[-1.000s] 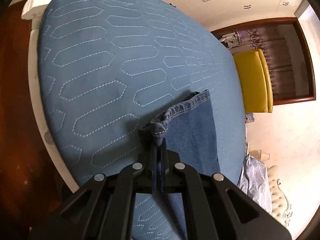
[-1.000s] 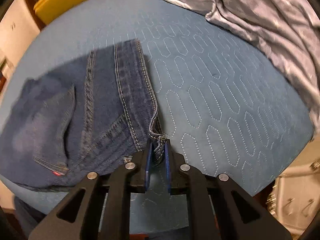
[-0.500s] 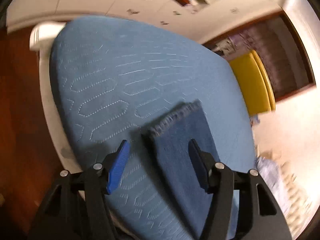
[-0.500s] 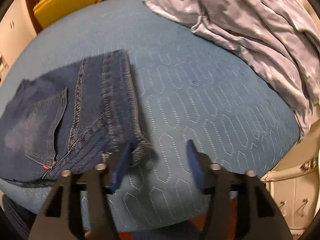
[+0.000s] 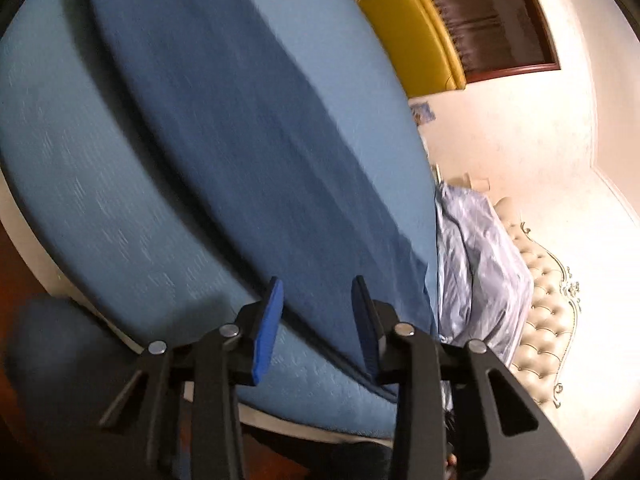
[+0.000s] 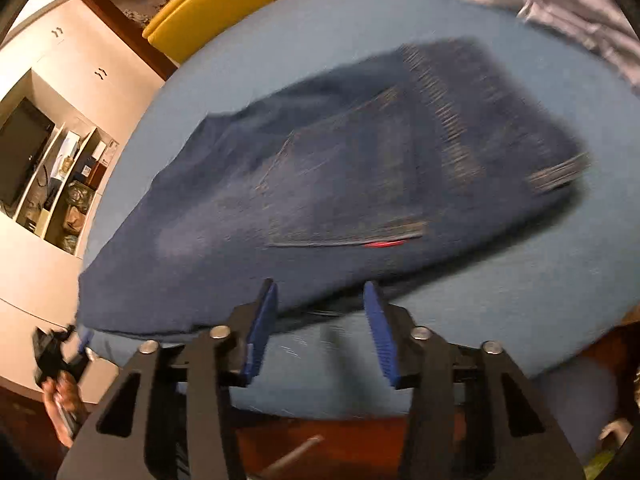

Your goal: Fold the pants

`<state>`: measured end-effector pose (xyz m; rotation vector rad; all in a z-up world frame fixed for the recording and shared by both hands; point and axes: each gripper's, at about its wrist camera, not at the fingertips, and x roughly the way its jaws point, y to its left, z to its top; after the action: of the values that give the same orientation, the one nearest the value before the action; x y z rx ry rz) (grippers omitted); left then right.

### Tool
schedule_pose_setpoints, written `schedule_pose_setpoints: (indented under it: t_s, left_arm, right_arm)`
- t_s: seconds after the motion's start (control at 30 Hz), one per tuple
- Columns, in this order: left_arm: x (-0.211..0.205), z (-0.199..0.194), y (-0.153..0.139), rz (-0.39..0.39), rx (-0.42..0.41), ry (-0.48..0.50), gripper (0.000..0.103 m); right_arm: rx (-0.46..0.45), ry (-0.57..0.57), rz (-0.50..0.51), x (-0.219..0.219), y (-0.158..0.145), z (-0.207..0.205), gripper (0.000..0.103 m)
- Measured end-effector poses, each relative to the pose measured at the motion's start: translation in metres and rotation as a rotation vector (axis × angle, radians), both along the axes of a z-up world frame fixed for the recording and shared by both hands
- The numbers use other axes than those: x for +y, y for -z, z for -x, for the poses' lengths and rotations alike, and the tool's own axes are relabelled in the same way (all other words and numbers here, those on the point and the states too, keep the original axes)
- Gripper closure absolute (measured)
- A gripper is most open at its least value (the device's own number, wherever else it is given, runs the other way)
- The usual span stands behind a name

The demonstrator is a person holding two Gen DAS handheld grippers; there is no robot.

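Observation:
The dark blue jeans (image 6: 340, 184) lie flat on the light blue quilted bed (image 6: 500, 292), back pocket and red tag facing up. In the left wrist view the jeans (image 5: 248, 128) stretch away as a long dark band across the bed (image 5: 80, 184). My left gripper (image 5: 318, 300) is open and empty, its jaws either side of the jeans' near edge. My right gripper (image 6: 320, 300) is open and empty at the jeans' near edge. Both views are motion-blurred.
A crumpled pale grey-blue blanket (image 5: 480, 256) lies at the bed's far side, also in the right wrist view (image 6: 560, 4). A yellow chair (image 5: 416, 36) stands beyond the bed. A tufted headboard (image 5: 548, 312) is at right. Shelves (image 6: 60, 184) line the wall.
Both grippers let go of the jeans' corners, opened wide, then pulled back and swung toward the near edge of the bed. The jeans now lie flat.

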<state>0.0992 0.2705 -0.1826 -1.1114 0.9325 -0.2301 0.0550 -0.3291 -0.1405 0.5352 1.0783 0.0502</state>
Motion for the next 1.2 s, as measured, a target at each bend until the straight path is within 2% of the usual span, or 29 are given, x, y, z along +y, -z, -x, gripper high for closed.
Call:
schedule_pose_setpoints:
  t_s: [0.07,0.13,0.2,0.37,0.4,0.57,0.63,0.77,0.83,1.13,1.17,1.2]
  left_arm:
    - [-0.006,0.000,0.005,0.031,0.017,0.009,0.069]
    - [-0.010,0.002,0.009,0.009,0.028,0.024,0.069]
    - [-0.010,0.004,0.015,0.030,0.039,0.035,0.069]
    - [-0.014,0.002,0.018,0.039,0.035,0.043,0.069]
    - [-0.019,0.000,0.017,0.039,0.030,0.044,0.069]
    - [-0.022,0.002,0.016,0.039,0.021,0.050,0.069]
    - [-0.022,0.004,0.016,0.037,0.017,0.048,0.069]
    - [-0.018,0.006,0.018,0.040,0.015,0.035,0.069]
    - [-0.016,0.007,0.020,0.040,0.016,0.034,0.069]
    - [-0.020,0.008,0.020,0.039,0.013,0.040,0.069]
    - [-0.021,0.008,0.019,0.039,0.012,0.043,0.069]
    - [-0.021,0.007,0.019,0.041,0.011,0.045,0.069]
  right_arm:
    - [0.010,0.002,-0.034,0.011,0.008,-0.010,0.060]
    - [0.043,0.011,-0.021,0.012,0.017,-0.016,0.065]
    - [0.043,0.029,0.001,0.010,0.014,-0.013,0.103]
    - [0.063,0.049,-0.083,0.005,0.013,0.004,0.102]
    - [0.069,0.046,-0.135,0.004,0.015,0.007,0.091]
    - [0.084,0.055,-0.286,0.018,0.023,0.003,0.088]
    - [0.100,0.044,-0.299,0.027,0.025,0.001,0.087]
    - [0.106,0.064,-0.329,0.032,0.032,-0.005,0.071]
    - [0.101,0.056,-0.317,0.035,0.030,-0.007,0.067]
    - [0.082,0.079,-0.294,0.043,0.024,-0.022,0.068]
    - [0.076,0.074,-0.280,0.042,0.022,-0.022,0.074]
    - [0.074,0.074,-0.256,0.044,0.020,-0.023,0.090]
